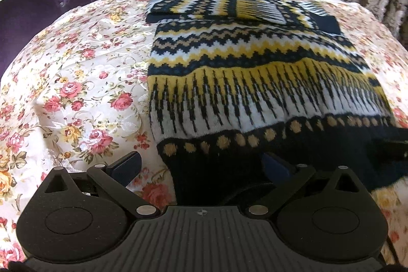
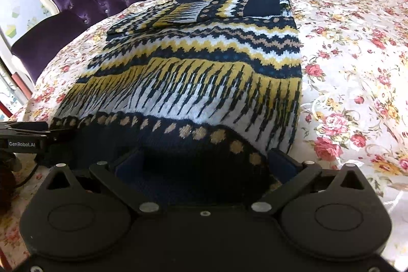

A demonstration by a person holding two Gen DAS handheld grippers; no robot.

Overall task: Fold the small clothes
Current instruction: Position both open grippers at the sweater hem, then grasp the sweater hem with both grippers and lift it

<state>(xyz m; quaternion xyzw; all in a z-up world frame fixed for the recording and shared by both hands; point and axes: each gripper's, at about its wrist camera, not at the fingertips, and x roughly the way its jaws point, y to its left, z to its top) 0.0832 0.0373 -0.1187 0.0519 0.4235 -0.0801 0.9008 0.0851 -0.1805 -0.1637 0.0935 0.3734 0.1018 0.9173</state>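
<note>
Patterned sweater (image 1: 255, 73) — flat on floral bedspread (image 1: 76, 93), sleeves folded across chest. Left gripper (image 1: 201, 165) and right gripper (image 2: 204, 162) — both spread wide at sweater's dark hem (image 2: 178, 157).

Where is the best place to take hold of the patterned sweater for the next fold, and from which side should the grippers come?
Probably the dark hem band of the sweater, one near corner per gripper, coming from the near edge. The sleeves already lie folded across the chest, and the hem is the free edge. The left gripper and the right gripper are both open at it.
</note>
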